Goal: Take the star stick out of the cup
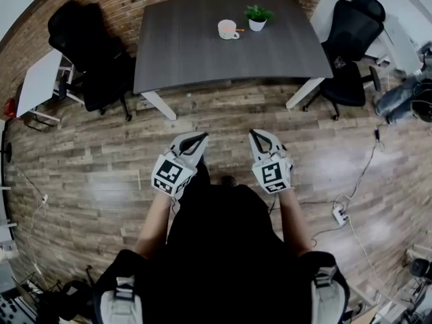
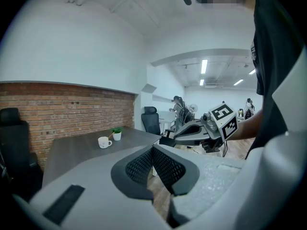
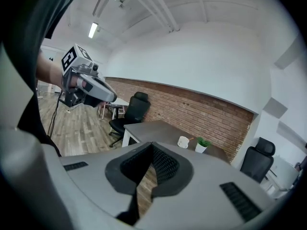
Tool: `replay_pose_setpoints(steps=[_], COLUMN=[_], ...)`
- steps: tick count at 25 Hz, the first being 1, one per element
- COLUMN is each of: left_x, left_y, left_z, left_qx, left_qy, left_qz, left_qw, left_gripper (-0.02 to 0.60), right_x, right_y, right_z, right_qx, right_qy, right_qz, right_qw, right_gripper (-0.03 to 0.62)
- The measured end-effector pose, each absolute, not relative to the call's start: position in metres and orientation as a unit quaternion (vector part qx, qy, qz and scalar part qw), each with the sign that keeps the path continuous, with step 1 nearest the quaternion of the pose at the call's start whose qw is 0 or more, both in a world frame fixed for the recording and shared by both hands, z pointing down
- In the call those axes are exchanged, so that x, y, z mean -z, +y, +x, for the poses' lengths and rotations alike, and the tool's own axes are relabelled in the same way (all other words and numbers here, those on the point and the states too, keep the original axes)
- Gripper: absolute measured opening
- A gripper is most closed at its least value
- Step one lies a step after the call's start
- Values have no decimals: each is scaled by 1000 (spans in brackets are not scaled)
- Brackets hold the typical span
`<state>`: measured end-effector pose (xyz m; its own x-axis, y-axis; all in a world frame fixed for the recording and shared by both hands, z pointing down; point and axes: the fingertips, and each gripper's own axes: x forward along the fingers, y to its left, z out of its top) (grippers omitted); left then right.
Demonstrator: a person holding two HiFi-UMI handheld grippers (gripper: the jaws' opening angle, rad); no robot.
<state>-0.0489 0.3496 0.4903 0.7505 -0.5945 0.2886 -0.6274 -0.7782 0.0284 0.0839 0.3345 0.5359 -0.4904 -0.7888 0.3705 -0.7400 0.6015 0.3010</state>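
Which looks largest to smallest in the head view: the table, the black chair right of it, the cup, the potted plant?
Largest is the table, then the black chair. The cup and potted plant look about alike, so they stay unranked.

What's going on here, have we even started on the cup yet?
Not yet. The person stands back from the table, holding the left gripper and right gripper out over the floor, both with jaws shut on nothing. The cup sits on the table beside a small potted plant, with the stick poking out of it.
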Motion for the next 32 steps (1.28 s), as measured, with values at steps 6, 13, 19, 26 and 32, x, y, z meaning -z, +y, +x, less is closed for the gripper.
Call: replay_pose_setpoints(steps=[6, 13, 19, 26, 32], left_x=[-489, -489, -485, -481, -484], left_y=[342, 322, 295, 260, 234], left_z=[-55, -76, -80, -86, -101], left_qx=[-131, -135, -132, -119, -118], left_qy=[-325, -323, -307, -290, -282], left_qz=[935, 935, 940, 948, 950], left_qw=[49, 58, 60, 51, 55], left_gripper=[2, 2, 2, 2, 2], right_x=[-542, -541, -539, -535, -538], right_y=[333, 314, 296, 268, 245], right_z=[80, 66, 58, 51, 38], right_qx=[43, 42, 36, 39, 33], right_qy=[-858, -852, -846, -836, -829], right_qz=[449, 458, 467, 479, 487], right_qw=[244, 250, 256, 266, 272], right_gripper=[0, 0, 0, 0, 0])
